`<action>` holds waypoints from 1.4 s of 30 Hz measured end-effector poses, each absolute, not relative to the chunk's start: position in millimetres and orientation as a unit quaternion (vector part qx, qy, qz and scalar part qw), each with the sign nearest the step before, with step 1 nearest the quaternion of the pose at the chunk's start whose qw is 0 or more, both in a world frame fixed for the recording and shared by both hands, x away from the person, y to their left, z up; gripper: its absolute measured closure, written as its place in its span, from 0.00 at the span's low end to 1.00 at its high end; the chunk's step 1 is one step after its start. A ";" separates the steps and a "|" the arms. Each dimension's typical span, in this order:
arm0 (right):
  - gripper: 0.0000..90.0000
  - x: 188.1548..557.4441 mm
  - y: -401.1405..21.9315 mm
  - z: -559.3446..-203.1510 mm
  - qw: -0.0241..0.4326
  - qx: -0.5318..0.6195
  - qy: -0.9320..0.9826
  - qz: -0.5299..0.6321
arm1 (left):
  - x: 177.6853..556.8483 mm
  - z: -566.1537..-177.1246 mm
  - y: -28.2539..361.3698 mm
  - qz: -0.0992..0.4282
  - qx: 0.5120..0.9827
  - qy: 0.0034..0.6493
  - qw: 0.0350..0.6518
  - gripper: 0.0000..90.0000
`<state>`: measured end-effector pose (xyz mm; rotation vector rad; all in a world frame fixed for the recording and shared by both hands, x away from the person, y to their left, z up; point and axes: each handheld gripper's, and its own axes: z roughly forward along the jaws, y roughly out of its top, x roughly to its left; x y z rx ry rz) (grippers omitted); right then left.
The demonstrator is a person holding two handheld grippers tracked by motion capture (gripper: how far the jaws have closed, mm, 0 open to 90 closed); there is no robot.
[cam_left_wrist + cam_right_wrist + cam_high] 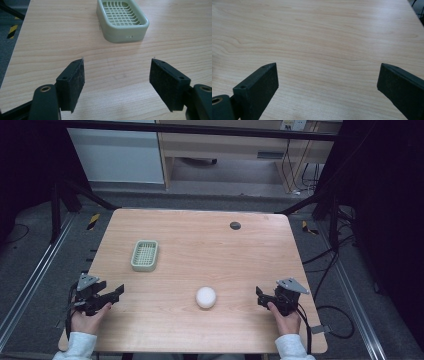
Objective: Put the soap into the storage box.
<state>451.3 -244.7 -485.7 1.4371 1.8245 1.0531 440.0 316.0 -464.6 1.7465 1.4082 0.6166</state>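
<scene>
Table surface largely free. 2 obstacles stood on it: a green basket at 10 o'clock and a white ball at 6 o'clock, well apart.

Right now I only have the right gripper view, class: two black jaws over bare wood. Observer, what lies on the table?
Observer: A white round object sits near the front edge, between the two grippers.
Operator: Anything else on the table?
Observer: A pale green slotted tray lies empty, ahead of the left gripper.
Operator: Is that gripper holding anything?
Observer: No, its jaws stand wide apart over bare wood.
</scene>
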 end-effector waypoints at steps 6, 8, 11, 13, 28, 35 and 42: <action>0.04 450.9 -242.7 -485.2 0.291 0.535 0.689 0.393 | 438.5 -457.7 308.5 0.245 0.688 0.546 0.409 0.31; 0.04 450.9 -241.9 -485.6 0.294 0.533 0.691 0.389 | 437.6 -456.0 307.5 0.243 0.690 0.544 0.411 0.31; 0.04 451.3 -241.5 -485.8 0.294 0.533 0.692 0.387 | 436.6 -453.1 306.3 0.241 0.693 0.538 0.415 0.32; 0.04 452.1 -240.7 -486.5 0.292 0.535 0.692 0.386 | 436.7 -450.2 303.0 0.237 0.697 0.532 0.418 0.31; 0.04 453.2 -239.1 -486.8 0.290 0.535 0.694 0.386 | 435.4 -436.2 265.8 0.231 0.735 0.483 0.415 0.29; 0.04 453.7 -239.4 -487.3 0.289 0.535 0.695 0.385 | 434.6 -432.8 248.3 0.225 0.752 0.463 0.411 0.28; 0.04 453.9 -239.0 -487.5 0.289 0.536 0.694 0.384 | 434.6 -432.0 233.7 0.218 0.765 0.448 0.408 0.28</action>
